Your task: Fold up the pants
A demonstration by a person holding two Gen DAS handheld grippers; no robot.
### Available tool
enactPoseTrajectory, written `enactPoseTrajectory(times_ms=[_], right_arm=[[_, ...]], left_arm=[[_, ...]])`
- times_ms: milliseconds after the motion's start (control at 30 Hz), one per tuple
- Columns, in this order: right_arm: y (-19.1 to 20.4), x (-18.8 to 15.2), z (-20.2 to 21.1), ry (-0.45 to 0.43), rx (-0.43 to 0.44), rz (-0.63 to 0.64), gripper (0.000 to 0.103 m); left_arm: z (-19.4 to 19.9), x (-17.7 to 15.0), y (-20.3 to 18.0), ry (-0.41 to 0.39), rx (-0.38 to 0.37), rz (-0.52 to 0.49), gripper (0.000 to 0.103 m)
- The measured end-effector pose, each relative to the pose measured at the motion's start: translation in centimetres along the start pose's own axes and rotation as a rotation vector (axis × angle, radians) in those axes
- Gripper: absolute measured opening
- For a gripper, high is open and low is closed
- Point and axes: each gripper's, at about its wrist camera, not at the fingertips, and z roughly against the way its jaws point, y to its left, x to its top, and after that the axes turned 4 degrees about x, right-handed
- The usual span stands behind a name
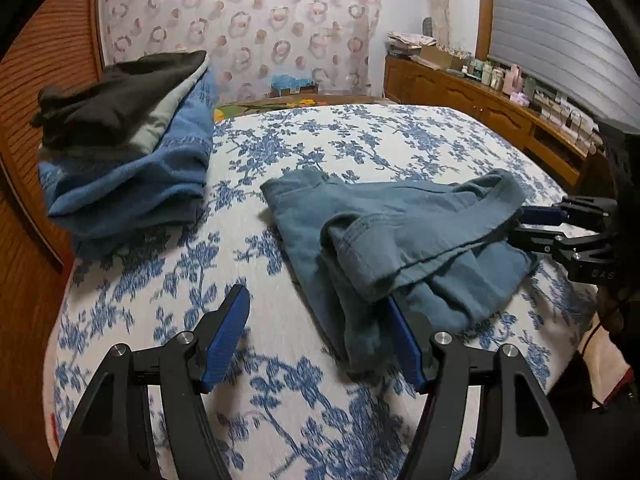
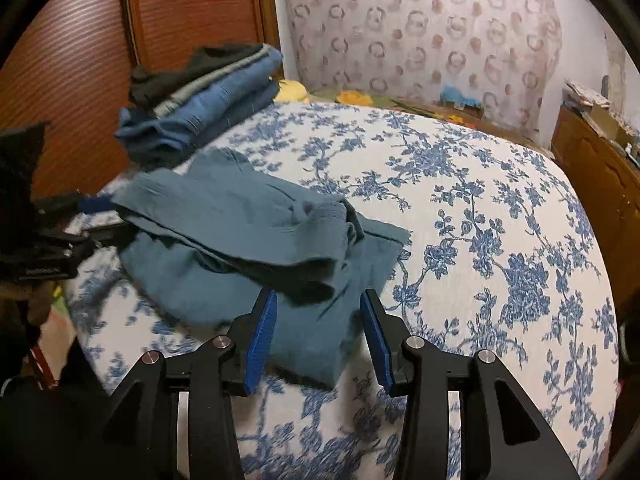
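Observation:
Teal pants lie loosely folded in a rumpled heap on the blue-flowered bedspread; they also show in the right wrist view. My left gripper is open, its right finger tucked under the pants' near edge, its left finger over bare bedspread. My right gripper is open, its fingers on either side of the pants' near corner. In the left wrist view the right gripper sits at the pants' right edge. In the right wrist view the left gripper sits at their left edge.
A stack of folded clothes, dark on top and blue below, lies on the bed by the wooden headboard; it also shows in the right wrist view. A wooden dresser with clutter stands beyond the bed's right side.

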Motion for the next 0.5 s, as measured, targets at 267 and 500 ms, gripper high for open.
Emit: enactPoseTrajectory(times_ms=[267, 500], right_arm=[[-0.9, 3.1, -1.3, 0.010, -0.040, -0.013, 0.045], [-2.6, 5.8, -2.3, -0.035, -0.085, -0.039, 0.045]], left_arm=[[-0.7, 3.1, 0.2, -0.041, 0.017, -0.008, 0.068], [-3.3, 5.7, 1.0, -0.027, 0.053, 0.014, 0.068]])
